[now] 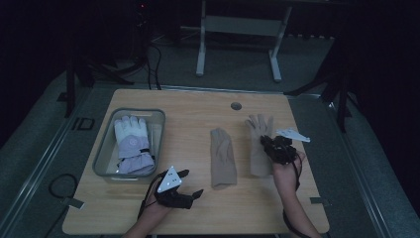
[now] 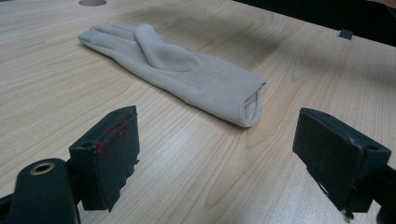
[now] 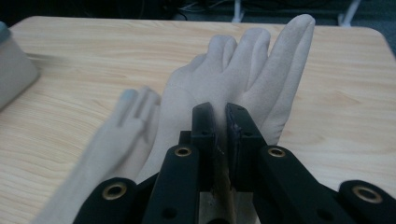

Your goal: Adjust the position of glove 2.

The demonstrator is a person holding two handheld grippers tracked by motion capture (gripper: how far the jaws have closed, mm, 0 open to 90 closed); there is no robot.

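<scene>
Two beige gloves lie side by side in the middle of the wooden table. My right gripper (image 1: pixel 265 141) (image 3: pixel 219 112) is shut on the right beige glove (image 1: pixel 257 134) (image 3: pixel 243 70), pinching its fabric at the palm; the glove's fingers spread out beyond the jaws. The left beige glove (image 1: pixel 223 156) (image 2: pixel 187 70) (image 3: pixel 126 126) lies flat with its cuff toward me. My left gripper (image 1: pixel 192 182) (image 2: pixel 217 128) is open near the table's front. It points at that glove's cuff, a short way off, and has nothing between its pads.
A grey bin (image 1: pixel 106 144) (image 3: pixel 14 65) at the left of the table holds a white and lavender padded glove (image 1: pixel 132 144). A round cable hole (image 1: pixel 236 105) sits near the table's far edge. A table frame (image 1: pixel 237 25) stands on the floor behind.
</scene>
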